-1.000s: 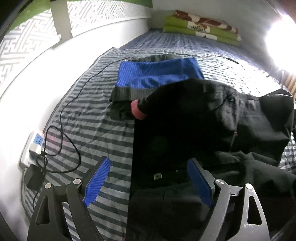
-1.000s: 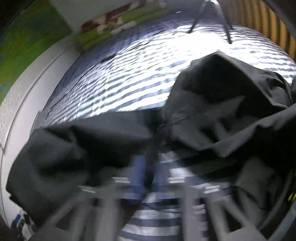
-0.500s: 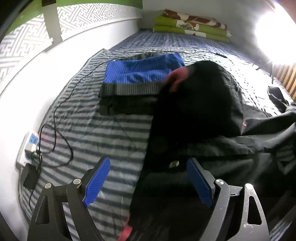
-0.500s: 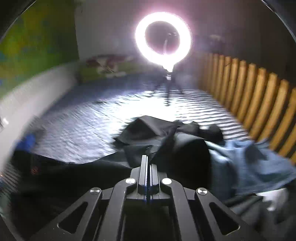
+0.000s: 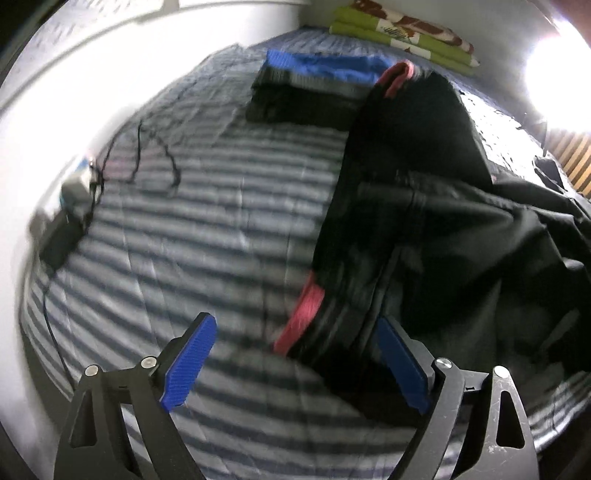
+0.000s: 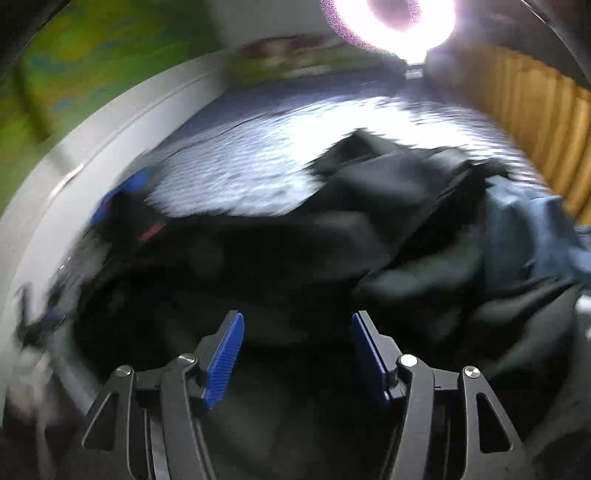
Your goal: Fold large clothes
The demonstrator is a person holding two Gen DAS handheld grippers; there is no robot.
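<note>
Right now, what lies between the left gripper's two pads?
In the left wrist view, the left gripper is opening over the black garment's pink-trimmed edge and striped sheet; neither pad touches cloth.

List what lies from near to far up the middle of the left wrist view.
Pink cuff of the black garment → striped bed sheet → folded blue and black clothes → green patterned bedding at the far wall.
</note>
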